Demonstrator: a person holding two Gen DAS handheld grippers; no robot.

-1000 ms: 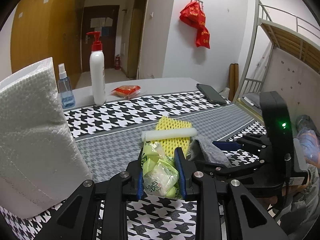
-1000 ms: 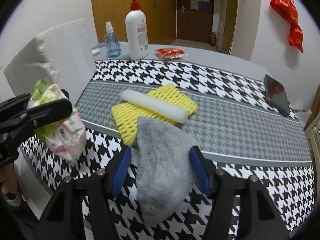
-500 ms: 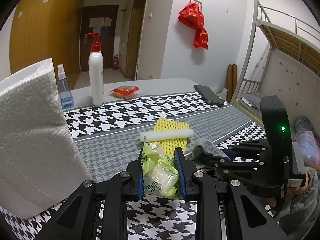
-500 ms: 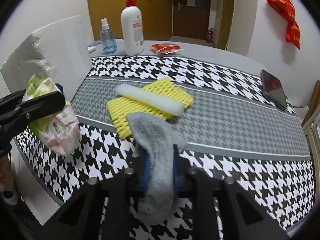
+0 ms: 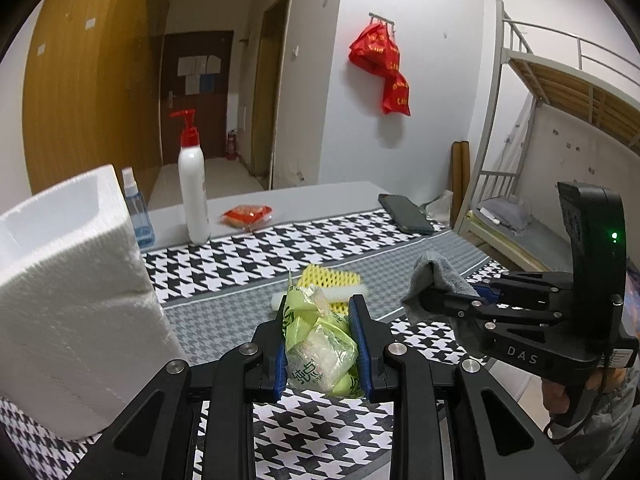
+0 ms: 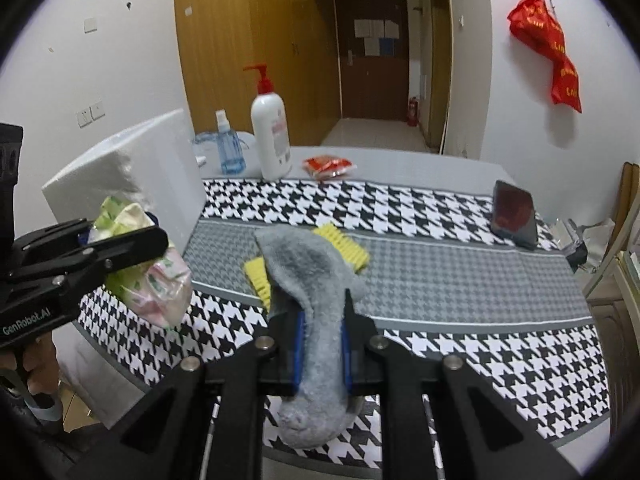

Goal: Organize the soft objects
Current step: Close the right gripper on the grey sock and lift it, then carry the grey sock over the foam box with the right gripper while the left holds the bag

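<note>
Grey sock (image 6: pixel 316 312): you hold it in the right gripper (image 6: pixel 322 344), clamped between the blue pads. Its toe end hangs below the jaws; its open end stands up above them. It is lifted clear of the table.
Right gripper: clenched on the grey sock. In the left wrist view it shows at the right side (image 5: pixel 452 300), with the sock (image 5: pixel 436 280) draped over its tip.
Tissue packet (image 5: pixel 320 348): the green plastic pack sits squeezed between the pads of your left gripper (image 5: pixel 320 344), held above the near table edge.
Left gripper: clenched on the tissue packet. In the right wrist view it shows at the left (image 6: pixel 120 248), with the packet (image 6: pixel 160 280) bulging below its fingers.
Yellow foam net (image 5: pixel 330 280): lies flat on the grey band of the tablecloth (image 6: pixel 460 272), partly hidden behind both held items.
White foam stick (image 5: pixel 344 292): rests across the yellow foam net, touching it.
White foam block (image 5: pixel 68 292): stands at the left edge of the table, just beside your left gripper.
Pump bottle (image 6: pixel 271 136): upright at the far side, beside the blue spray bottle (image 6: pixel 227 144).
Red snack packet (image 6: pixel 329 166): lies near the pump bottle.
Phone (image 6: pixel 514 212): lies flat at the right side, well apart from the sock.
</note>
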